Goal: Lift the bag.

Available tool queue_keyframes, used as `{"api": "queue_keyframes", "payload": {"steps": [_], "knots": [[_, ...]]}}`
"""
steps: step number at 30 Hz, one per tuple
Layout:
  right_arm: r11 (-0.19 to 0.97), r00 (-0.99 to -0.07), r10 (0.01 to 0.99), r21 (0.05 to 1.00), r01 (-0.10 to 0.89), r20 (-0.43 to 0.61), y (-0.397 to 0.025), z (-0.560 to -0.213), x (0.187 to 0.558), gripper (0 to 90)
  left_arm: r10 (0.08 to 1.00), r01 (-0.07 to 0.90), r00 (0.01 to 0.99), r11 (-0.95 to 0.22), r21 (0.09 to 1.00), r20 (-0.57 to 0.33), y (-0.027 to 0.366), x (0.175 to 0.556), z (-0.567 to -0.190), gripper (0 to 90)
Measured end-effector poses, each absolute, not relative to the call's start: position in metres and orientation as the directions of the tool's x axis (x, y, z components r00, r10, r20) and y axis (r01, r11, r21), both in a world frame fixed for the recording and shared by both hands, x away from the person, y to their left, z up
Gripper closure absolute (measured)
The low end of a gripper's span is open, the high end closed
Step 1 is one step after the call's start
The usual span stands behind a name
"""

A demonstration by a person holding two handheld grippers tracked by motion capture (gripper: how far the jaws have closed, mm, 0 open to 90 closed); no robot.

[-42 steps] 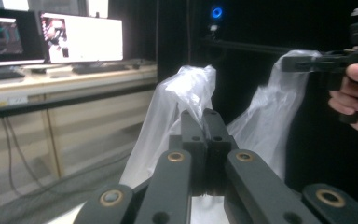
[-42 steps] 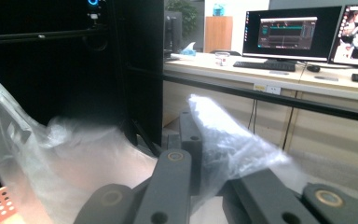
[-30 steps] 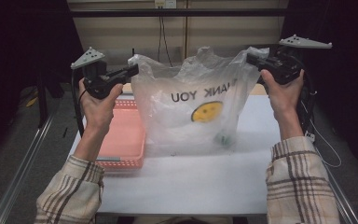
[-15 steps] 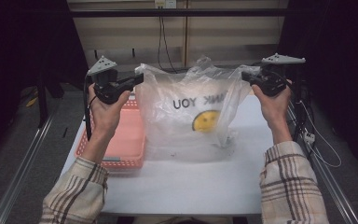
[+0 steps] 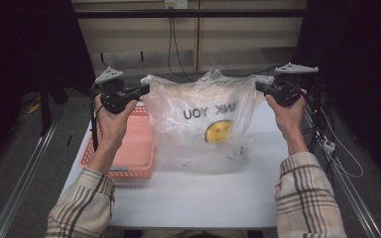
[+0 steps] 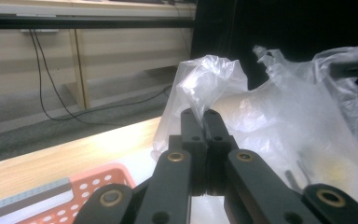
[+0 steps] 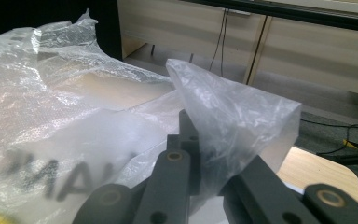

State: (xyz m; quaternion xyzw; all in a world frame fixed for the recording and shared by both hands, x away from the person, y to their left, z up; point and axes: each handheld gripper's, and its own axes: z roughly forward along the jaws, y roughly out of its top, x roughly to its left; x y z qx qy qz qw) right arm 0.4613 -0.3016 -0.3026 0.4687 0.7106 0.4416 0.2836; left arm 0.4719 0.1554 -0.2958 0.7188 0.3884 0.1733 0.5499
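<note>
A clear plastic bag (image 5: 203, 124) printed with mirrored "THANK YOU" lettering and a yellow smiley hangs stretched between both grippers, its bottom resting on the white table (image 5: 203, 198). My left gripper (image 5: 144, 89) is shut on the bag's left handle; in the left gripper view the jaws (image 6: 200, 119) pinch a thin fold of the bag (image 6: 279, 121). My right gripper (image 5: 259, 85) is shut on the right handle, and film drapes over its closed jaws (image 7: 191, 123) in the right gripper view. Small dark items lie inside the bag (image 7: 51, 116); I cannot make them out.
A coral perforated basket (image 5: 134, 148) sits on the table just left of the bag, under my left hand, with its corner in the left gripper view (image 6: 84, 191). Cables hang off the table's right edge (image 5: 327, 144). Metal rails run along both sides.
Both hands have come down and slightly inward, lowering the bag toward the table. Both grippers have kept hold of the handles.
</note>
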Motion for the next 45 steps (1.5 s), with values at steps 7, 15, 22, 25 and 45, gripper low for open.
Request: {"api": "queue_keyframes", "payload": {"steps": [7,15,22,25,45], "knots": [[0.141,-0.434,0.900,0.911,0.388,0.046,-0.299,-0.296,0.449,71.5,0.748,0.362,0.645,-0.118,0.925,-0.157,0.148,0.470,-0.298,90.0],[0.124,-0.437,0.897,0.916,0.381,0.061,-0.302,-0.296,0.432,54.2,0.762,0.359,0.628,-0.104,0.928,-0.158,0.152,0.469,-0.296,90.0],[0.114,-0.420,0.906,0.922,0.371,0.057,-0.307,-0.297,0.415,41.9,0.789,0.371,0.594,-0.092,0.924,-0.160,0.155,0.472,-0.297,90.0],[0.103,-0.407,0.912,0.927,0.360,0.057,-0.310,-0.295,0.408,38.2,0.795,0.388,0.579,-0.076,0.918,-0.179,0.157,0.474,-0.298,90.0],[0.113,-0.404,0.913,0.921,0.374,0.052,-0.311,-0.314,0.389,22.4,0.774,0.355,0.621,-0.134,0.925,-0.126,0.167,0.448,-0.296,16.2]]}}
